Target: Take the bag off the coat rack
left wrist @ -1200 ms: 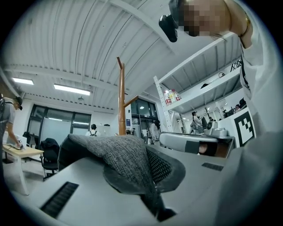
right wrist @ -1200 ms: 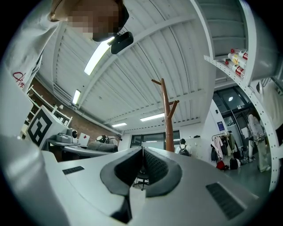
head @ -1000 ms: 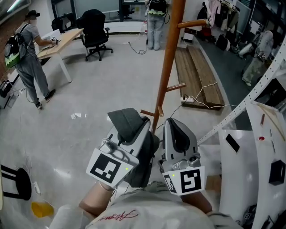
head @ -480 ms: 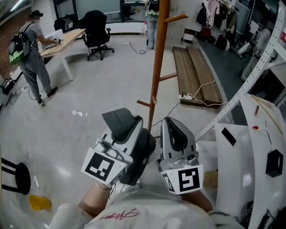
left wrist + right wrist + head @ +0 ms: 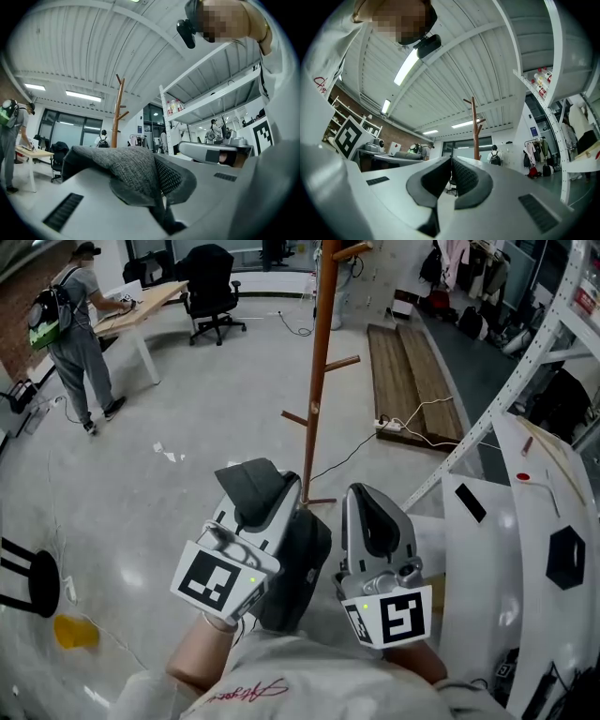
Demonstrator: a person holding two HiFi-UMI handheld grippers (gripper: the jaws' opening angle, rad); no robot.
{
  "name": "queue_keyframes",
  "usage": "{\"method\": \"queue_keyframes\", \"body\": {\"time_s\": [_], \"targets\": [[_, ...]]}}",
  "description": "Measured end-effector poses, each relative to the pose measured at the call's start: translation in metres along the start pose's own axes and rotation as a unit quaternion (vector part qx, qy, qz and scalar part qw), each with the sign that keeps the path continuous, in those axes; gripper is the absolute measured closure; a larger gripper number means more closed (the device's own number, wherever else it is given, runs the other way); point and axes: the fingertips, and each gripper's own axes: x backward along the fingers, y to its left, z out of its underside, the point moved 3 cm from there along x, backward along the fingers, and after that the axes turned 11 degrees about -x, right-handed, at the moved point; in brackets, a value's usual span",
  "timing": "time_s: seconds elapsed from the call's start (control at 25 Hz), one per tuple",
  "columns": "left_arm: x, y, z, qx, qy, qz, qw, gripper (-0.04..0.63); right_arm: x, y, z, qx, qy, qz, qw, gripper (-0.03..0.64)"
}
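1. Two grippers are held side by side, low and close to the person's body.
2. The left gripper (image 5: 158, 183) is clenched on the one bag (image 5: 129, 168), a dark grey knitted one. Its cloth is pinched between the jaws, lies over their tips, and a darker part hangs down between the two grippers.
3. The right gripper (image 5: 451, 176) has its jaws pressed together with nothing between them.
4. One wooden coat rack (image 5: 319, 362) stands on the floor ahead, well apart from the bag. Three of its pegs show in the head view.
5. At far left, one person (image 5: 75, 329) with a backpack stands at one desk (image 5: 141, 313).
6. One black office chair (image 5: 211, 287) stands beside the desk.
7. Two wooden boards (image 5: 412, 381) lie on the floor right of the rack.
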Motion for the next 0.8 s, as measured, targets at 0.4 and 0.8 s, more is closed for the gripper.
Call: {"method": "queue_keyframes", "body": {"time_s": [0.4,0.8], "targets": [[0.026,-0.033,-0.012,0.029,-0.01,0.028,0.9992,0.569,0.026,0.023,-0.003,-0.007,0.005,0.001,1.0,0.597],[0.048,-0.037,-0.019,0.015,-0.008,0.047,0.9987,0.569,0.033,0.051,-0.008,0.003,-0.009,0.018,1.0,0.598]]}}
